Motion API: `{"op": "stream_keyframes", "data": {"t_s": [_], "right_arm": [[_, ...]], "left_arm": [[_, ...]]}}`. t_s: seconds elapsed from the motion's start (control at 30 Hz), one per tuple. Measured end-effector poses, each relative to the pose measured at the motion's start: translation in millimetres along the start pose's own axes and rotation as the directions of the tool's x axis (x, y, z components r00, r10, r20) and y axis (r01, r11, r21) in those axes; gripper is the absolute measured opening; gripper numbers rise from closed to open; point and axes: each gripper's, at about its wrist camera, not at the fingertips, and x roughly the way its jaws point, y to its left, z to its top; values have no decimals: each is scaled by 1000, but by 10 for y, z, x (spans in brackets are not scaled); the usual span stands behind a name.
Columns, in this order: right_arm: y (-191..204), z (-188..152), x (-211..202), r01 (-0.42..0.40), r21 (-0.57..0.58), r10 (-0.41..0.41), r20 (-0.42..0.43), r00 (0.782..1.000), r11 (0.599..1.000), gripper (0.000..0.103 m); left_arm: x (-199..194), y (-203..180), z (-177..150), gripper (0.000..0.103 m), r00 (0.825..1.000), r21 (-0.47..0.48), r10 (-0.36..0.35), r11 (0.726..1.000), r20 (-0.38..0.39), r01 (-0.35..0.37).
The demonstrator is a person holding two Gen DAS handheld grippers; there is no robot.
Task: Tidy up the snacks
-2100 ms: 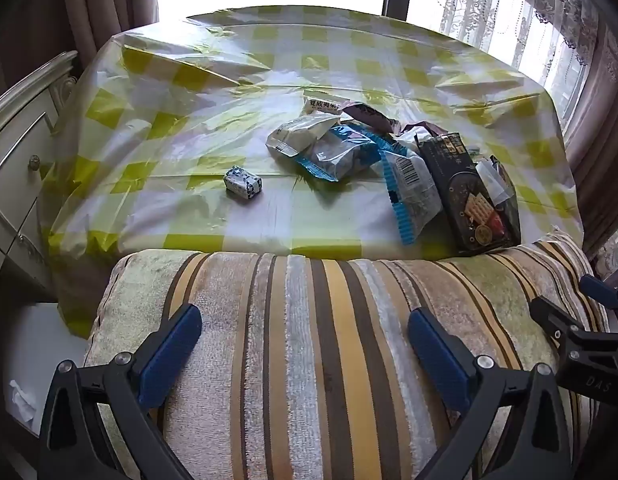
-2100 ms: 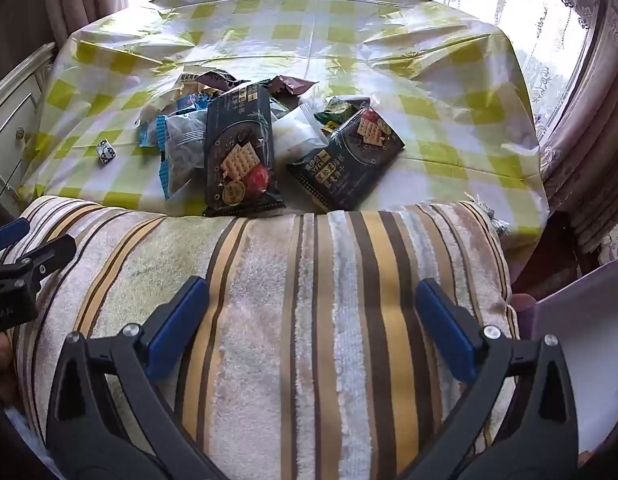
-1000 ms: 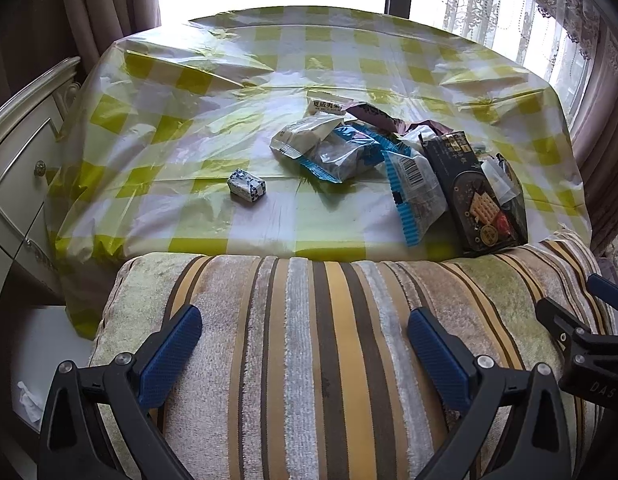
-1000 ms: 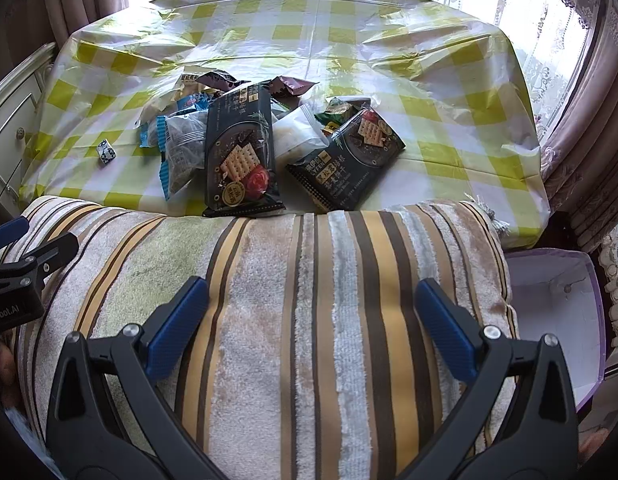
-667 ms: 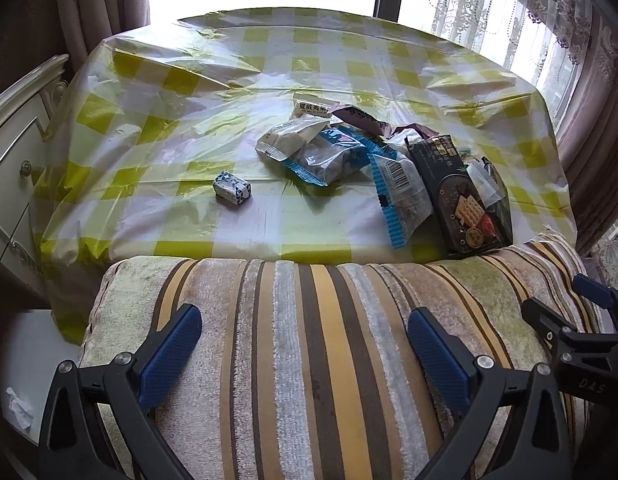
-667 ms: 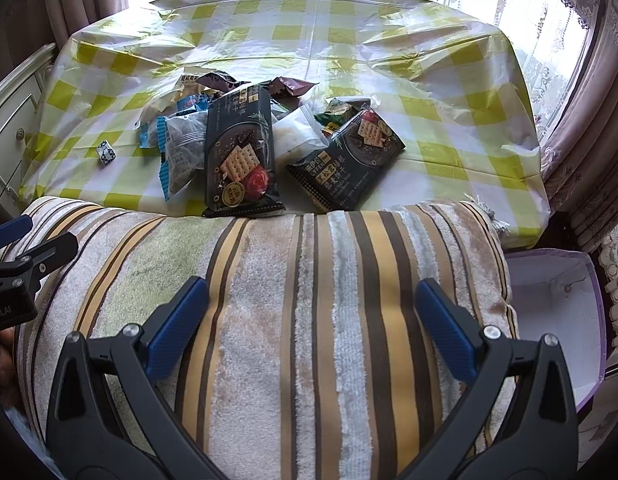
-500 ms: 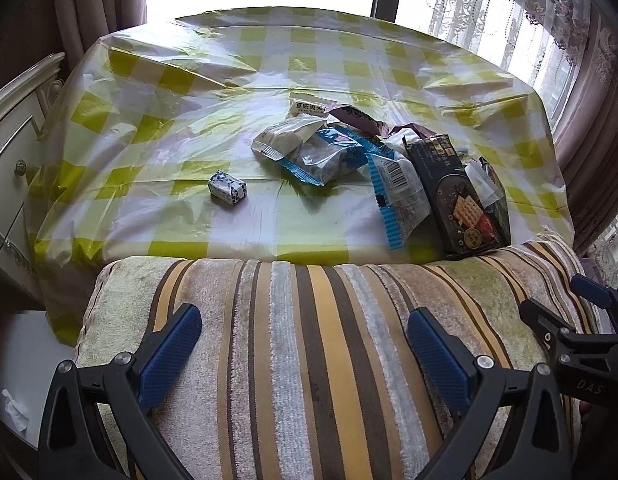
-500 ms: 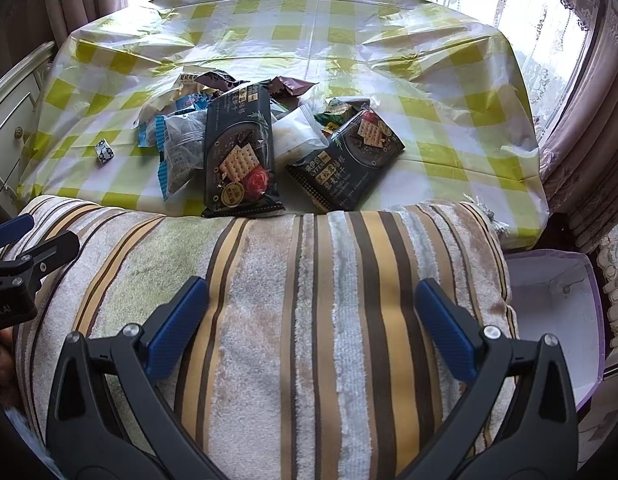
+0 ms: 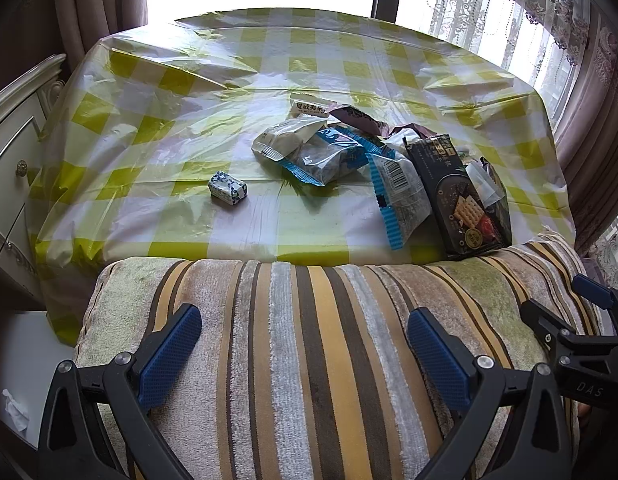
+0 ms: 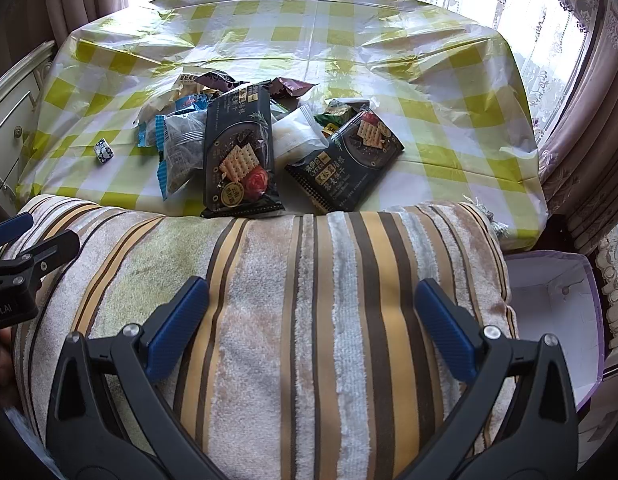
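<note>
A pile of snack packets lies on the yellow-checked tablecloth [image 9: 169, 92]. Two black cracker packs [image 10: 239, 152] [image 10: 349, 162] lie at the near edge, with a blue-edged clear bag [image 9: 401, 196] and white pouches [image 9: 285, 138] beside them. A small blue-white wrapped sweet [image 9: 228, 187] lies apart to the left. My left gripper [image 9: 305, 340] and right gripper [image 10: 313, 312] are both open and empty, held side by side over a striped cushion [image 10: 309, 300], well short of the snacks.
The striped cushion [image 9: 309, 340] lies between me and the table. A white cabinet [image 9: 13, 120] stands at the left. A purple-rimmed white bin [image 10: 557, 312] sits on the floor at the right. Curtains [image 10: 589, 80] hang along the right side.
Both grippers have barely shifted; the left view has drifted slightly, so the table looks a little further left. Nothing was taken or let go.
</note>
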Motion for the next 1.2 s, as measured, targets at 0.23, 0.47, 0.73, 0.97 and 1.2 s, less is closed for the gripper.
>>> {"op": "stream_keyframes", "data": {"t_s": [0.23, 0.47, 0.73, 0.97, 1.2], "right_arm": [[1, 0, -1, 0, 0, 0, 1, 1000, 1000, 103], [2, -3, -2, 1, 0, -1, 1, 1000, 1000, 103], [3, -1, 0, 1, -1, -1, 2, 1000, 1000, 103], [12, 3, -12, 3, -3, -3, 0, 1000, 1000, 103], [-92, 52, -22, -84, -11, 83, -9, 996, 996, 103]], "left_arm": [[0, -2, -1, 103, 1000, 0, 1, 1000, 0, -1], [0, -5, -4, 103, 1000, 0, 1, 1000, 1, -1], [1, -6, -4, 103, 1000, 0, 1, 1000, 1, -1], [1, -5, -7, 103, 1000, 0, 1, 1000, 0, -1], [18, 75, 123, 103, 1000, -40, -22, 999, -7, 22]]}}
